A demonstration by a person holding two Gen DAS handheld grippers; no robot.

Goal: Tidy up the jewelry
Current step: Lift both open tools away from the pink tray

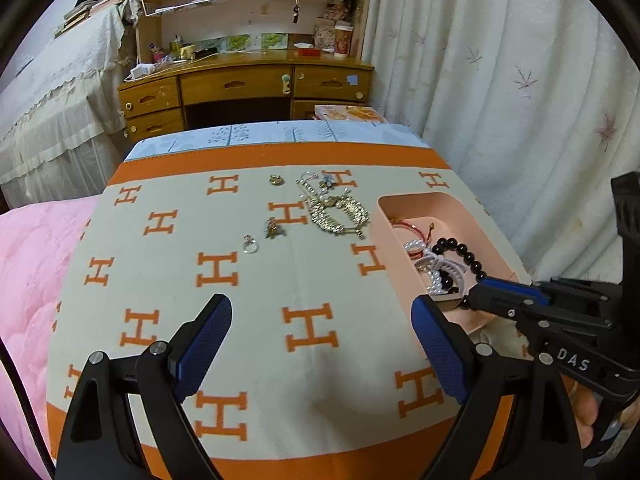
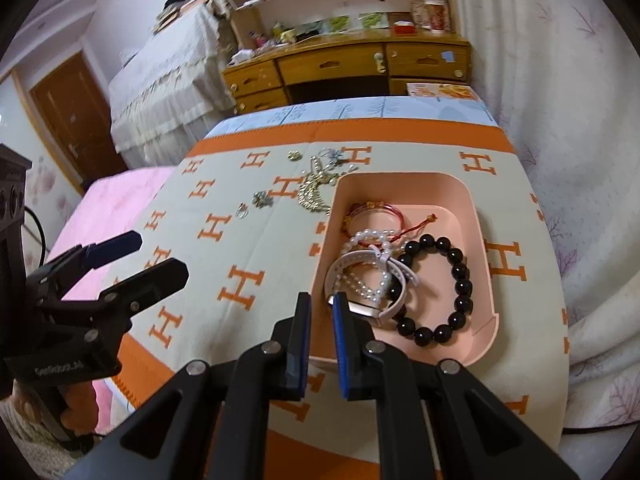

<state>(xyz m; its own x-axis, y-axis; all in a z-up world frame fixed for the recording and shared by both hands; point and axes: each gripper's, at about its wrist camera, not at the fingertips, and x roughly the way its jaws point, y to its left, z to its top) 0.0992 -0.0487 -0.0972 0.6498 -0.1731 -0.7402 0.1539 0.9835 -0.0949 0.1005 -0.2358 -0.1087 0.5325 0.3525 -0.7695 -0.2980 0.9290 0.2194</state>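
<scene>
A pink tray [image 2: 482,224] [image 1: 452,204] sits on the orange-and-cream H-pattern cloth [image 1: 256,280]. In it lie a black bead bracelet [image 2: 460,280], a pearl bracelet [image 2: 370,238], a red string bracelet [image 2: 380,212] and a white watch [image 2: 384,304]. On the cloth lie a gold necklace [image 1: 338,212], a ring [image 1: 251,245], a small charm [image 1: 275,230], a round pendant [image 1: 275,179] and a blue flower piece [image 1: 326,181]. My left gripper [image 1: 322,344] is open and empty above the cloth. My right gripper [image 2: 322,336] is nearly closed over the tray's near left wall, beside the watch, holding nothing.
A wooden desk [image 1: 248,84] with shelves stands behind the bed. A pink quilt [image 1: 36,272] lies at the left. White curtains [image 1: 520,80] hang at the right. A door [image 2: 72,120] is at the far left.
</scene>
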